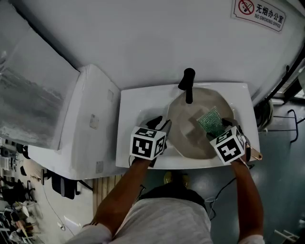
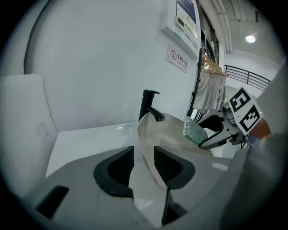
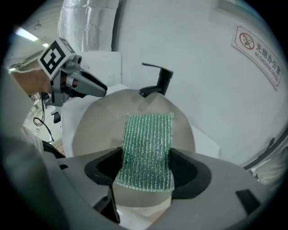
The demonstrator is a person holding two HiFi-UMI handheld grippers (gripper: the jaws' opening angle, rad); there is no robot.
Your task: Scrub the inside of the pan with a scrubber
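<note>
My left gripper has its jaws spread, with the near rim of the pan standing between them. It sits closer to the right pad, and neither pad seems to press on it. My right gripper has its jaws pinching the lower end of the green mesh scrubber, whose free end sticks out ahead of them over the pan's pale inside. The pan lies in the white sink, straight ahead of both pairs of jaws. The main risk I see is that the rim isn't clamped, so a firm scrubbing push could rock or slide the pan on the smooth basin. The scrubber also looks thin and floppy, so a hard drag might fold it or pull it out of my right jaws. The black faucet rises just beyond the pan's far edge, and a long forward stroke could knock it. The sink is glossy and bare, set against a plain white wall that carries a no-smoking sign
</note>
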